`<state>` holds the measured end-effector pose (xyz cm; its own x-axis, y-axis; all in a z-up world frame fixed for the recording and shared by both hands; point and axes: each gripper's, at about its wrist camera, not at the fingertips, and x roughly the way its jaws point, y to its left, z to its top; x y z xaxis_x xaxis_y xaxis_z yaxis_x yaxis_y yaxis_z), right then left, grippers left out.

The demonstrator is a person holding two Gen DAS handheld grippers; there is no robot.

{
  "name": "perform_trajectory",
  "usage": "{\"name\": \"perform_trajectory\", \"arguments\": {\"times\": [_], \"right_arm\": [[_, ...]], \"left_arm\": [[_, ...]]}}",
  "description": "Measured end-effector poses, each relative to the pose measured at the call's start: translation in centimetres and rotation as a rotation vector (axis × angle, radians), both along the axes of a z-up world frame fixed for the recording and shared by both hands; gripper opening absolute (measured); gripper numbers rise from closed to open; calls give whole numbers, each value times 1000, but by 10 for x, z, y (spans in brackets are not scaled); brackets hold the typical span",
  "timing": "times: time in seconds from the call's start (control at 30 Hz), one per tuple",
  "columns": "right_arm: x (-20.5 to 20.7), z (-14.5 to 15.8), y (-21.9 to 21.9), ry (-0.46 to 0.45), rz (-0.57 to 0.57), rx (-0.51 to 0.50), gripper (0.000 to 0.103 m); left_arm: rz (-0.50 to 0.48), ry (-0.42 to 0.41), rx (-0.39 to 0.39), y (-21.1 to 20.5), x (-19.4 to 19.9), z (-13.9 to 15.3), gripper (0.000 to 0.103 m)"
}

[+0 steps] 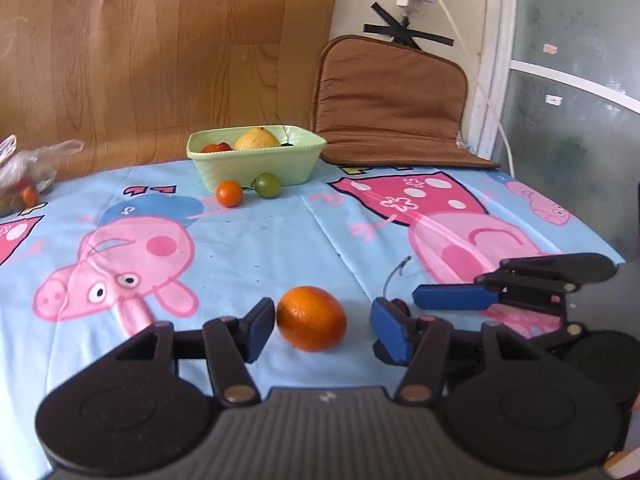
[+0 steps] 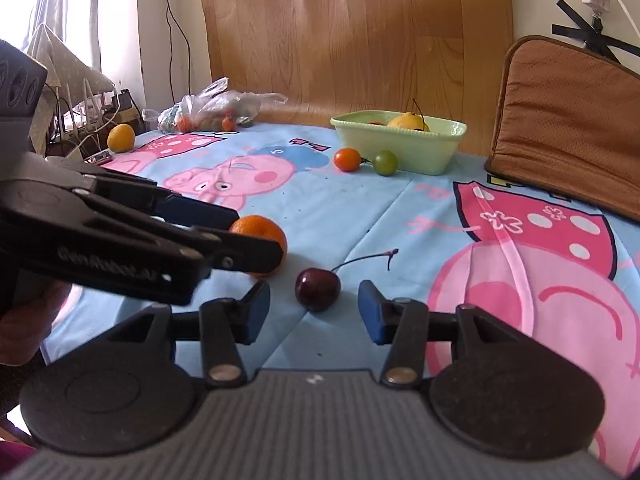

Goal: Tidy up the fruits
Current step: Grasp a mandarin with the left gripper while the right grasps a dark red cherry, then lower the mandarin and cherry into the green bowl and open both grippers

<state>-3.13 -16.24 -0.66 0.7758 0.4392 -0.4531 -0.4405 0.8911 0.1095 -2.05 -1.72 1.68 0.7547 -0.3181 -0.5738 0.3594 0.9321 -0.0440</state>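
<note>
A mandarin (image 1: 311, 318) lies on the cartoon-print cloth between the open jaws of my left gripper (image 1: 320, 326); the left pad nearly touches it. It also shows in the right wrist view (image 2: 262, 232), partly behind the left gripper (image 2: 240, 236). A dark cherry (image 2: 317, 289) with a stem lies between the open jaws of my right gripper (image 2: 314, 308), untouched. The right gripper (image 1: 424, 308) shows at the right of the left wrist view. A pale green tray (image 1: 256, 160) (image 2: 400, 148) at the back holds a yellow fruit (image 1: 256, 139) and a red one.
An orange tomato (image 1: 229, 193) (image 2: 347, 159) and a green tomato (image 1: 267, 185) (image 2: 385, 162) lie before the tray. A plastic bag of fruit (image 2: 216, 108) (image 1: 24, 172) and a loose orange (image 2: 121, 137) sit far left. A brown cushion (image 1: 392, 100) leans at back right.
</note>
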Motion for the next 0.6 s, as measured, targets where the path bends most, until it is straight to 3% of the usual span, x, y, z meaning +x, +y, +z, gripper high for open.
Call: {"name": "perform_trajectory", "arguments": {"times": [0.1, 0.13, 0.17, 0.43, 0.6], "right_arm": [[5, -3, 3, 14, 7, -16, 45], [6, -4, 4, 6, 6, -21, 43], [5, -4, 5, -3, 8, -32, 29], [13, 3, 1, -30, -6, -15, 29], [28, 10, -1, -48, -3, -15, 28]], "left_arm": [[7, 18, -6, 2, 6, -5, 49], [12, 18, -1, 3, 7, -6, 42], [8, 24, -9, 5, 9, -7, 42], [26, 43, -89, 18, 20, -1, 41], [27, 27, -99, 19, 43, 12, 41]]}}
